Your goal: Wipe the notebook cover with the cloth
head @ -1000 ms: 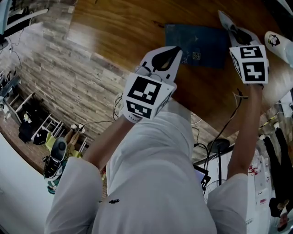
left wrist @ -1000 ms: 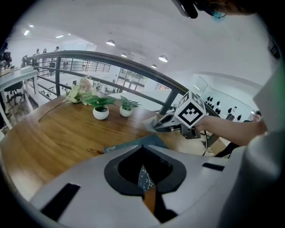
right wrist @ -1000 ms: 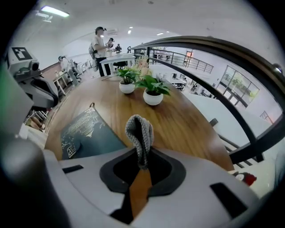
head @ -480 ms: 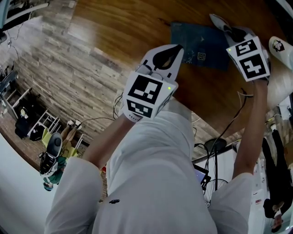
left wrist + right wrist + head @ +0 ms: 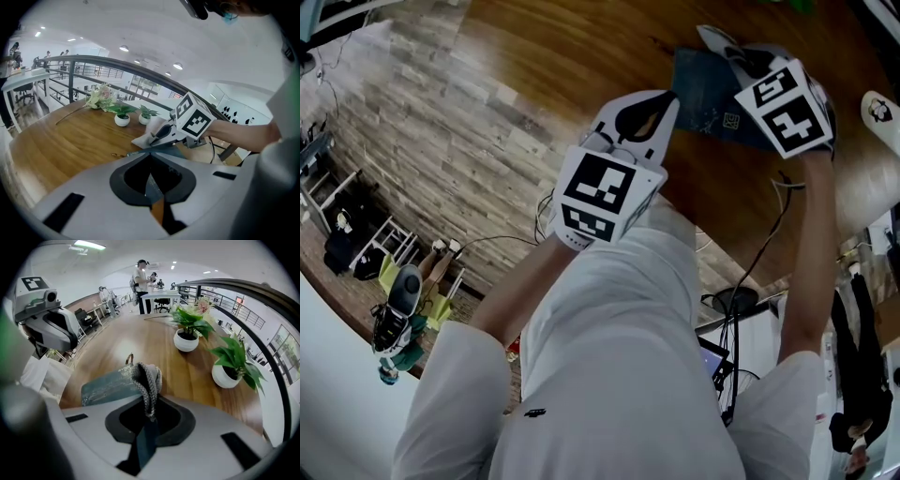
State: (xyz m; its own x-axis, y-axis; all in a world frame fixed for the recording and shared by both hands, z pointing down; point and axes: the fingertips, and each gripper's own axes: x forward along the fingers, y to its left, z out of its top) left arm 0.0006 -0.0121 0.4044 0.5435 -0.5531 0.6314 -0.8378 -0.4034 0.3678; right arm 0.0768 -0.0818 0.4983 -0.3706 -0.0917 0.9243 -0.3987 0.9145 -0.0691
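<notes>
— Where's the notebook (image 5: 705,92)?

— Flat on the table (image 5: 553,56), dark blue cover up, right in front of the person.

— And the cloth (image 5: 147,379)?

— It's grey and knitted, and the right gripper (image 5: 722,45) has it pinched between its jaws. The bunched end sticks out past the tips and lies on the cover, towards one corner.

— So that gripper is over the notebook?

— Yes, it's over the right part of the cover, tips pointing away from the person.

— What about the left gripper (image 5: 654,105)?

— Its jaws are pressed together with only a thin slit between them, and nothing is in them. It sits just beside the notebook's left edge. I can't tell whether it touches.

— Anything else up there?

— Two potted plants (image 5: 187,329) farther along the table, well apart from the notebook.
</notes>
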